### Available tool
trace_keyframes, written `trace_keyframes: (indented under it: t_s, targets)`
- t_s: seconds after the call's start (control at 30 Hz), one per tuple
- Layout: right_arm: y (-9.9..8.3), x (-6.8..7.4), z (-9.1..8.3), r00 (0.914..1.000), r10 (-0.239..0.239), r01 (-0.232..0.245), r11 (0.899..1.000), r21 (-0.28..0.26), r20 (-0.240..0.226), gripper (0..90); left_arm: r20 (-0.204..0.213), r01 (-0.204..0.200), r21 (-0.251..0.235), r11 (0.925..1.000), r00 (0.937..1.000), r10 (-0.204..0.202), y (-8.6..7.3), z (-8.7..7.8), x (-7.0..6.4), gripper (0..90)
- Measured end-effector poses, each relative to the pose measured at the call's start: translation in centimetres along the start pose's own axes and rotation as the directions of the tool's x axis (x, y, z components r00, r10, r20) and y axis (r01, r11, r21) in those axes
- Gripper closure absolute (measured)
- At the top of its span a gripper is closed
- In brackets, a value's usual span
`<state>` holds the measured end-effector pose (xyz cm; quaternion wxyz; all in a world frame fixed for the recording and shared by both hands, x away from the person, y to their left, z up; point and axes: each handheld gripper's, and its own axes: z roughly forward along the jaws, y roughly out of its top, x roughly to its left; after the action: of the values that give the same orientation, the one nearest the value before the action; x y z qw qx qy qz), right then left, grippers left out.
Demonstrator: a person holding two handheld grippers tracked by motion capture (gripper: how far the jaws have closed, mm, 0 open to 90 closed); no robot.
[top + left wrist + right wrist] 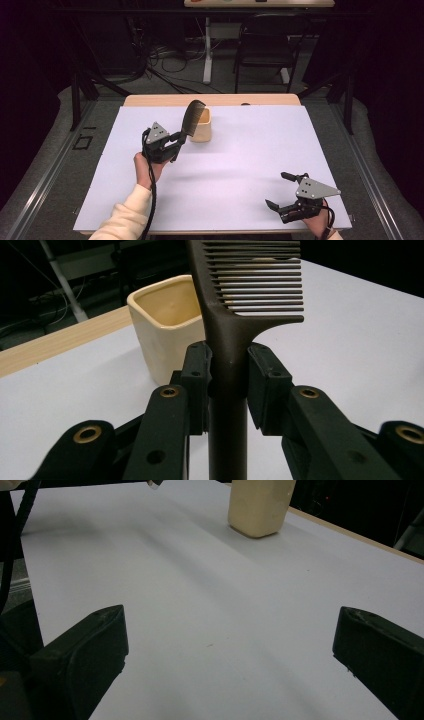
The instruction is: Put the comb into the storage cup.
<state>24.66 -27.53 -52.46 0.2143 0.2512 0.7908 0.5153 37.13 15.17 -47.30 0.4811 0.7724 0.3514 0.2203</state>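
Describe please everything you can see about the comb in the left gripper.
The comb is dark brown and looks like plastic, with a thick handle and a row of long, thin, evenly spaced teeth along one side of its upper part. It stands upright, teeth end up. The left gripper has its jaws shut on the handle just below the teeth. It is held above the white table cover, beside a cream cup, apparently without touching it.

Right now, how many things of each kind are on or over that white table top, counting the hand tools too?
Dark brown plastic comb: 1
Cream square ceramic cup: 1
Black two-jaw grippers, left gripper and right gripper: 2
Total: 4
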Motion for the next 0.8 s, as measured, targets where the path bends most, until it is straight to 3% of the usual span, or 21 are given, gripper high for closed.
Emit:
trace_keyframes:
  t_s: [0.8]
  targets:
    - [0.0, 0.1, -0.1, 1.0, 0.0, 0.0, 1.0, 0.0, 0.002, 0.6, 0.022, 0.008, -0.008, 0.9999, 0.9997, -0.008, 1.5, 1.0, 0.2, 71.9]
